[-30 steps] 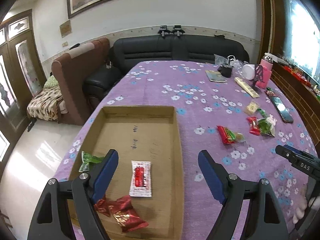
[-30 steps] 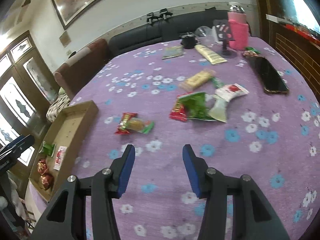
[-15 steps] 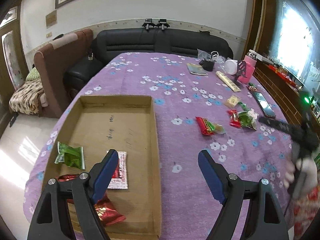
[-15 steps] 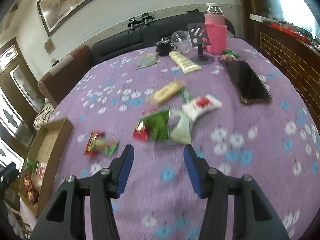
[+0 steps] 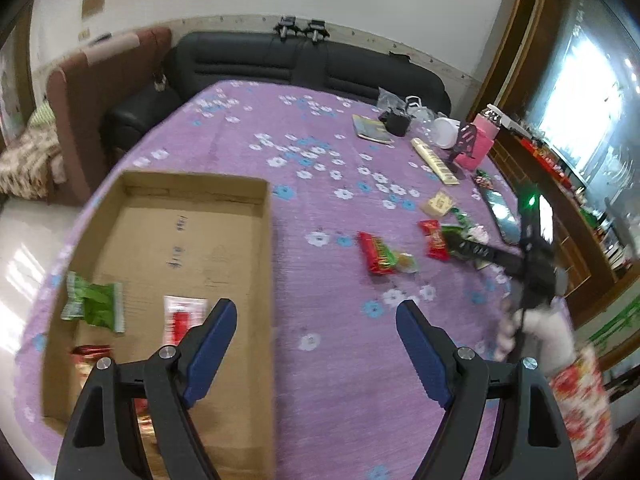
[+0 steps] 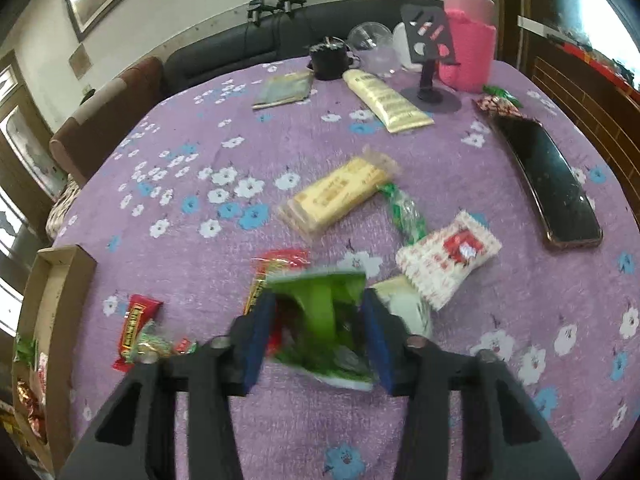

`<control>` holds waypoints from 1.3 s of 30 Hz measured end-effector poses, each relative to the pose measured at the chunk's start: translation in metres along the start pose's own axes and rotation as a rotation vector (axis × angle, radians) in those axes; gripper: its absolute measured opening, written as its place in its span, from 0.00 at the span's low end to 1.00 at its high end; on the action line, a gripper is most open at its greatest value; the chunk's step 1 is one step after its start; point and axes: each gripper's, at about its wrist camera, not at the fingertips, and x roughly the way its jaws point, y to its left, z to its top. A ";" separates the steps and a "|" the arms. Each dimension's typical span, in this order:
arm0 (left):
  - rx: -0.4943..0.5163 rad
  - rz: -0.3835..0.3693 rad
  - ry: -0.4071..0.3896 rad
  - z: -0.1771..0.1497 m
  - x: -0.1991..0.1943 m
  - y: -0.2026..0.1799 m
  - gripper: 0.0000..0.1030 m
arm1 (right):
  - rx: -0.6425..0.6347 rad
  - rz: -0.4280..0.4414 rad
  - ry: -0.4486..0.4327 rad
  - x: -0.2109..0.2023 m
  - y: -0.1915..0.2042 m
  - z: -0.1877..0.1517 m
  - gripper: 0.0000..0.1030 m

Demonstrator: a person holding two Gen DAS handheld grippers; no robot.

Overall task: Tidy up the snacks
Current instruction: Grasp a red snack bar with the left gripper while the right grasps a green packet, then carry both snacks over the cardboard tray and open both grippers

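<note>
Right wrist view: right gripper has its fingers either side of a green packet, not clamped yet as far as I can see
Packet: shiny green, crinkly, blurry, lying on the purple cloth among other snacks
Left gripper: fingers wide, nothing in them, over the cardboard tray edge
Tray: green, white and red packets inside

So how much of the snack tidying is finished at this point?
A start only. Three packets lie in the cardboard box: a green packet, a red-and-white sachet and a red foil one. The right gripper straddles a green snack bag, jaws around it, not visibly clamped. The left gripper is open and holds nothing. About five snacks still lie on the tablecloth.
</note>
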 end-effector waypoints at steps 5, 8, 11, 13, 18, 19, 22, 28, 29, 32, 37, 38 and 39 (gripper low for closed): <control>-0.032 -0.047 0.072 0.019 0.035 -0.017 0.82 | 0.052 0.052 -0.037 -0.014 -0.010 -0.013 0.22; -0.044 -0.062 0.115 0.031 0.064 -0.030 0.82 | 0.094 0.099 -0.084 -0.028 -0.019 -0.025 0.22; -0.024 -0.049 0.146 0.039 0.099 -0.043 0.79 | 0.128 0.138 -0.115 -0.036 -0.026 -0.033 0.22; -0.002 -0.025 0.165 0.042 0.117 -0.049 0.59 | 0.146 0.163 -0.112 -0.036 -0.030 -0.036 0.22; 0.016 0.030 0.178 0.047 0.148 -0.053 0.53 | 0.134 0.182 -0.124 -0.039 -0.029 -0.035 0.22; 0.017 0.039 0.187 0.047 0.153 -0.053 0.53 | 0.126 0.181 -0.129 -0.041 -0.027 -0.035 0.22; 0.024 0.036 0.215 0.044 0.161 -0.054 0.46 | 0.105 0.175 -0.137 -0.043 -0.024 -0.035 0.22; 0.078 0.061 0.206 0.039 0.164 -0.063 0.18 | 0.104 0.185 -0.136 -0.043 -0.023 -0.035 0.22; 0.071 0.050 0.196 0.039 0.161 -0.062 0.18 | 0.101 0.185 -0.140 -0.044 -0.023 -0.035 0.22; 0.045 0.026 0.165 0.040 0.148 -0.058 0.18 | 0.099 0.184 -0.142 -0.043 -0.023 -0.035 0.22; 0.001 -0.047 0.086 0.041 0.097 -0.047 0.18 | 0.100 0.192 -0.139 -0.041 -0.023 -0.036 0.22; -0.009 -0.061 0.072 0.040 0.086 -0.042 0.18 | 0.098 0.189 -0.142 -0.041 -0.022 -0.036 0.22; -0.022 -0.076 0.057 0.039 0.073 -0.035 0.18 | 0.093 0.184 -0.146 -0.042 -0.021 -0.037 0.22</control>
